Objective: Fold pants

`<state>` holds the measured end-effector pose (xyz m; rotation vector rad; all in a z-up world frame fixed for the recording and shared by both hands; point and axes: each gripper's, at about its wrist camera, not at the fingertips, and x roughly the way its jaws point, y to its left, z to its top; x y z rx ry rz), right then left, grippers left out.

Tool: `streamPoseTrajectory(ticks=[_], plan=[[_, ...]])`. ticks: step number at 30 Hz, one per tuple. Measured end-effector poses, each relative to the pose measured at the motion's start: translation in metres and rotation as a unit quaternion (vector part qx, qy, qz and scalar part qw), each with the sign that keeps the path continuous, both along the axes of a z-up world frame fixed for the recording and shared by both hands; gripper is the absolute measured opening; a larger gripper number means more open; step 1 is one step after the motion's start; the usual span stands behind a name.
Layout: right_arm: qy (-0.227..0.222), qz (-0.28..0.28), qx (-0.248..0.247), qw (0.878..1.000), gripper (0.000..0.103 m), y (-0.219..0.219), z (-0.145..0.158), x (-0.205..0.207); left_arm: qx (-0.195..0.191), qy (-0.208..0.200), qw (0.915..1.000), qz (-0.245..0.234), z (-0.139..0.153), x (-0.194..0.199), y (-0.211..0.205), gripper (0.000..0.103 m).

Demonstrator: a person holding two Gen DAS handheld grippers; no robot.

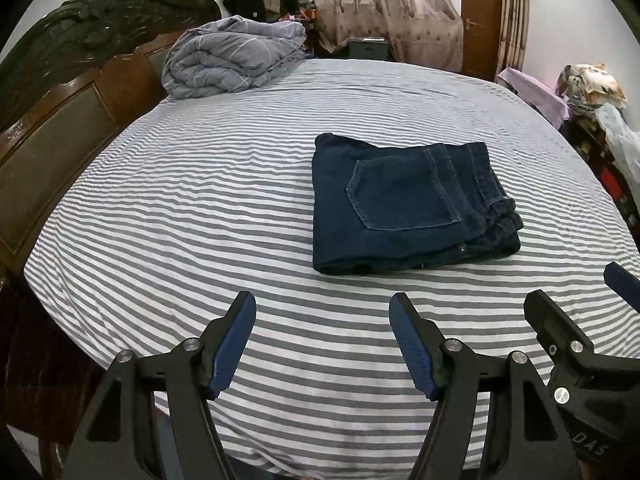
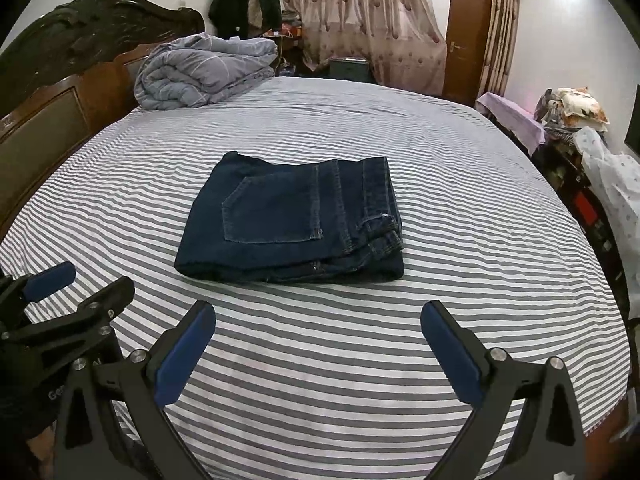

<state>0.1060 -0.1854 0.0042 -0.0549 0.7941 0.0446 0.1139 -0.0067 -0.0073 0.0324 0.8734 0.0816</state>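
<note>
Pants [image 2: 288, 220], dark denim, folded into a compact stack on the striped bed [image 2: 440, 160] just ahead of left gripper [image 1: 322, 308] and right gripper [image 2: 318, 316], both spread, empty, held clear, the folding apparently finished.

Matt denim pants [image 1: 404, 204] on striped cloth sheet [image 1: 200, 208].

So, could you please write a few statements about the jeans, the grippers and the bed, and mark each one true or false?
1. The jeans lie folded into a compact stack on the striped bed sheet. True.
2. The left gripper is clamped on the jeans. False: it is open and holds nothing.
3. A back pocket faces up. True.
4. The right gripper is open. True.
5. The grey duvet covers the jeans. False: it sits rolled by the headboard.
</note>
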Motion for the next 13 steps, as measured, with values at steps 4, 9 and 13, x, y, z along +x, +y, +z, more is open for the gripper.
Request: streamPoseTrajectory(ticks=[4,9,13], plan=[[0.003,-0.001,0.0,1.0,0.102,0.0005,-0.0032,-0.0024,0.013,-0.007,0.9999,-0.001,0.0002,-0.0016,-0.0028,0.07],[0.007,-0.001,0.001,1.0,0.102,0.001,-0.0052,-0.0042,0.021,-0.013,0.9997,-0.001,0.0019,-0.0047,-0.0047,0.07],[0.007,-0.001,0.0,1.0,0.102,0.0012,-0.0058,-0.005,0.011,-0.005,0.9999,0.0,-0.0003,-0.0047,-0.0057,0.07]])
